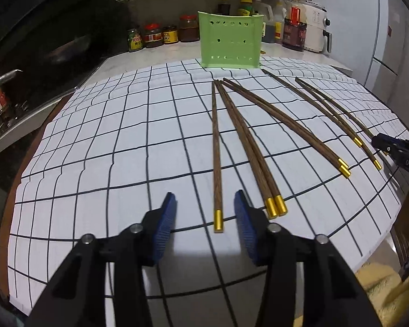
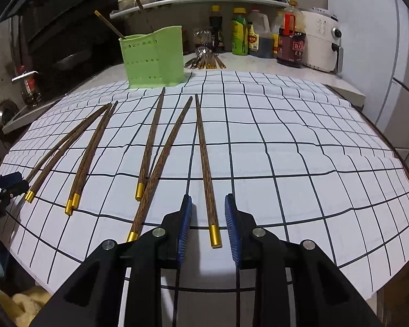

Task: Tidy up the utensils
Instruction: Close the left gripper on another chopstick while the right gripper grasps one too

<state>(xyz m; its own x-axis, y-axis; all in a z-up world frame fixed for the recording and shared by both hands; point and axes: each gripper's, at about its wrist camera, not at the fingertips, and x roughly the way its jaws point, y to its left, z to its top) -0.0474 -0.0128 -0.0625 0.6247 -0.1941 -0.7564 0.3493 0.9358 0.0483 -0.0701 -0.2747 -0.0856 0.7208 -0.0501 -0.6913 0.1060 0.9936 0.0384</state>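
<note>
Wooden chopsticks on checked cloth, green holder behind

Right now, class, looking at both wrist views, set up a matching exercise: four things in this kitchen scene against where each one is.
Things:
1. green utensil holder
2. chopstick with gold cap
3. white appliance
4. jars

Places:
A. on the counter at far right
B. lying on the grid mat between the right gripper's fingers
C. standing at the far edge of the grid mat
D. lined up under the wall shelf, left of the holder

Pairs: 1-C, 2-B, 3-A, 4-D
</note>
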